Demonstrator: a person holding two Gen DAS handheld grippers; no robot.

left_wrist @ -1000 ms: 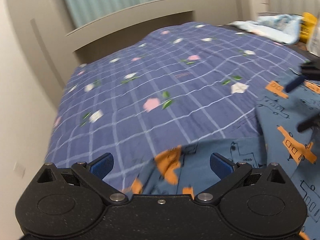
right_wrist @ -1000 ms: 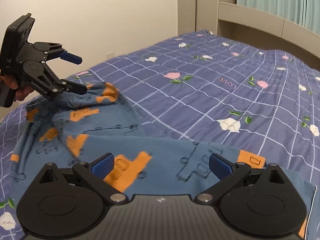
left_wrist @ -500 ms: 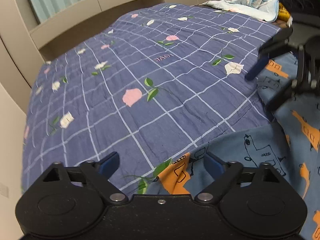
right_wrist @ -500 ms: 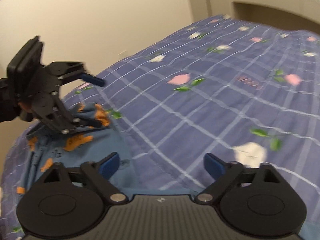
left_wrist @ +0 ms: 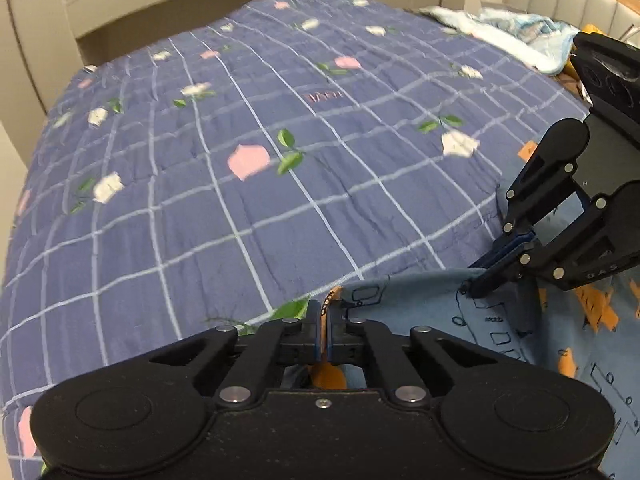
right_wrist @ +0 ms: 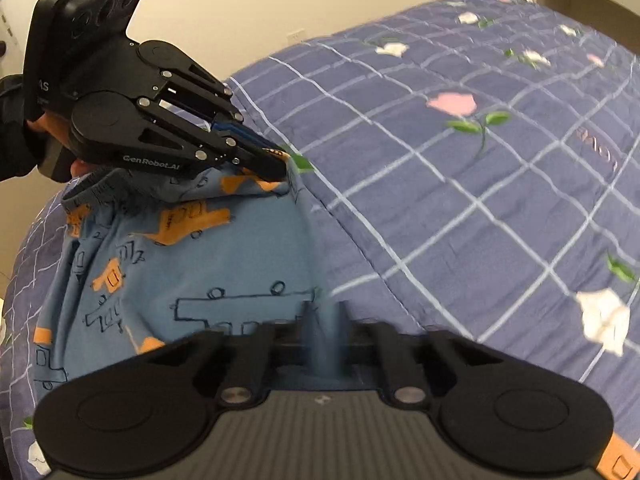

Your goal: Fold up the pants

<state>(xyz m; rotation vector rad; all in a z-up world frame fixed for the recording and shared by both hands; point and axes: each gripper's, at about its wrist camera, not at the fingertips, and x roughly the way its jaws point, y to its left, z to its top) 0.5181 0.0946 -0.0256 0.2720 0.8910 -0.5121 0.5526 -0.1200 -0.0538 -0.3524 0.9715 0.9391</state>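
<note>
The pants (left_wrist: 420,304) are light blue with orange vehicle prints and lie on a checked purple bedspread (left_wrist: 280,200). My left gripper (left_wrist: 325,314) is shut on their near edge, with an orange-printed fold pinched between the pads. To its right, my right gripper (left_wrist: 474,286) pinches the same edge. In the right wrist view, my right gripper (right_wrist: 323,314) is shut on a ridge of blue cloth. The pants (right_wrist: 180,264) stretch away to my left gripper (right_wrist: 280,166), which grips them near the gathered waistband (right_wrist: 92,188).
The bedspread (right_wrist: 480,200) spreads wide and flat beyond the pants. A crumpled pale blue blanket (left_wrist: 520,36) lies at the far right corner. A beige bed frame (left_wrist: 200,12) and wall (right_wrist: 280,0) bound the bed. A hand (right_wrist: 48,124) holds the left gripper.
Both grippers were wide open and are now shut on the pants' edge. Both dipped toward the bed, and the right gripper moved closer to the left one.
</note>
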